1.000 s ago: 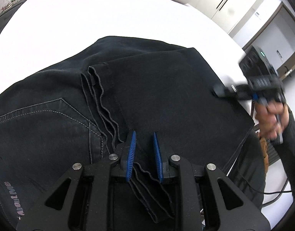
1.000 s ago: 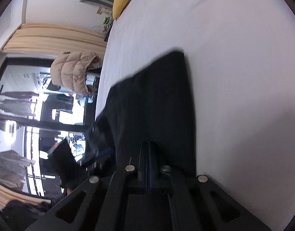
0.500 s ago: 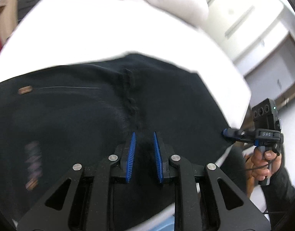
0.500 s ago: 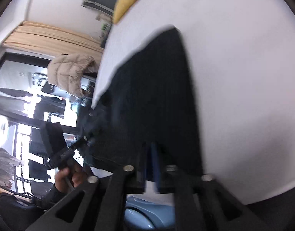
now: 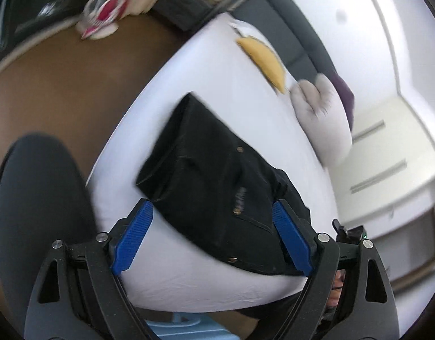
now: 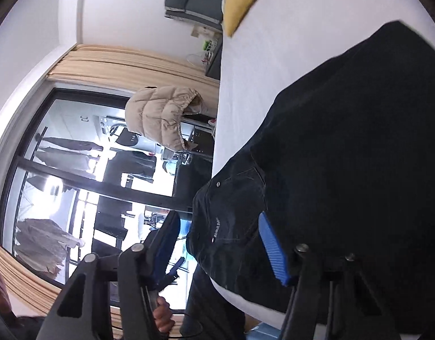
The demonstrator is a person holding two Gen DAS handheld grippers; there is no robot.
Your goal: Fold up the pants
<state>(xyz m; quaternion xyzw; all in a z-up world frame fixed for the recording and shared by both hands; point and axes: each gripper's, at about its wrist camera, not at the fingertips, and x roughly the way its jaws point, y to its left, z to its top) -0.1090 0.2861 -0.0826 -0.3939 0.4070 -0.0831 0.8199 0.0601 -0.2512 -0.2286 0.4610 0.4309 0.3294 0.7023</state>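
The black pants [image 5: 214, 178] lie folded into a compact block on the white bed [image 5: 217, 65], near its front edge. My left gripper [image 5: 214, 238] is open and empty, held above and in front of the pants. In the right wrist view the pants [image 6: 345, 147] fill the right side, waistband and rivet toward the camera. My right gripper [image 6: 220, 243] is open and empty, its blue pads [image 6: 272, 248] spread wide just above the fabric.
A yellow cushion [image 5: 264, 62] and a pale pillow [image 5: 322, 119] lie at the bed's far end. Brown floor [image 5: 61, 90] is to the left. A beige puffer jacket [image 6: 160, 119] hangs by a large window [image 6: 75, 184].
Both grippers have opened and let go of the pants, then pulled back and up from the bed. The pants now lie folded, seen from farther away.
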